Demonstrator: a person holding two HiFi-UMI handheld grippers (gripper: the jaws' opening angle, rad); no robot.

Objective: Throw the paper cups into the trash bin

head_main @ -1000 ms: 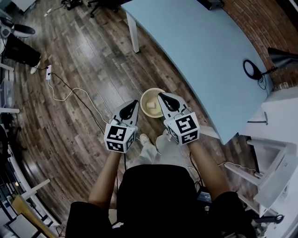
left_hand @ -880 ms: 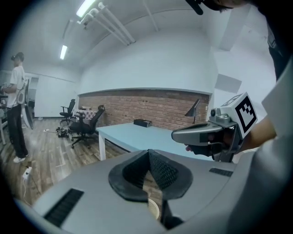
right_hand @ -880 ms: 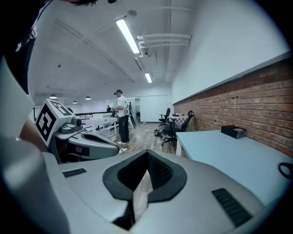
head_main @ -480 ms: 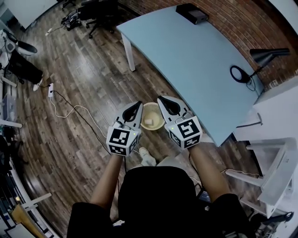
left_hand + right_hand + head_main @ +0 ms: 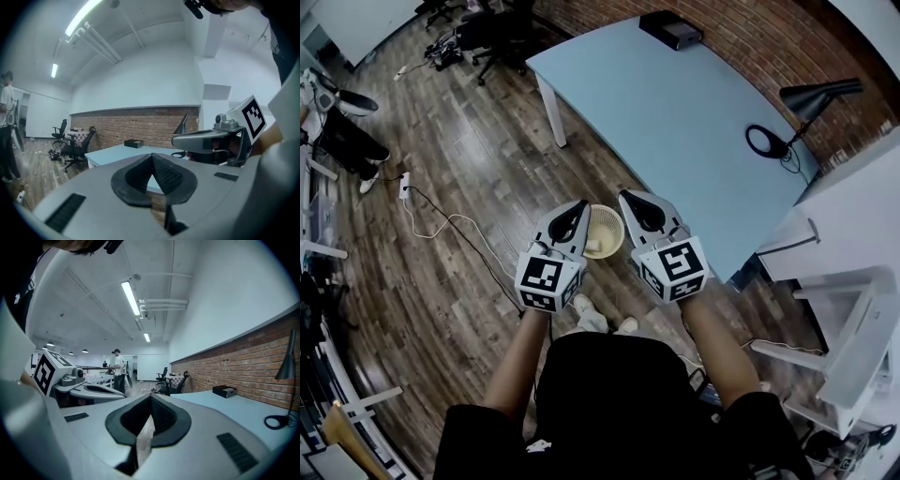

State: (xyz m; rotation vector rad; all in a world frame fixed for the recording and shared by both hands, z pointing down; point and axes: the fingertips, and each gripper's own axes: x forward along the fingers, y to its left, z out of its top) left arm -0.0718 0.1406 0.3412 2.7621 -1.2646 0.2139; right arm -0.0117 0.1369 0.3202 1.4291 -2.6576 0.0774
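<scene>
Now, frame centre: left claw [image 5: 576, 210] and right claw [image 5: 630, 200] both closed, empty, either side of round beige trash bin [image 5: 616, 228] on wooden floor [image 5: 469, 169]; pale paper cup [image 5: 595, 247] inside.

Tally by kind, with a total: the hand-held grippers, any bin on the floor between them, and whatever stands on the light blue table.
Hand-held grippers: 2, the left hand-held gripper and the right hand-held gripper
Trash bin: 1
Black box: 1
Desk lamp: 1
Total: 5
</scene>
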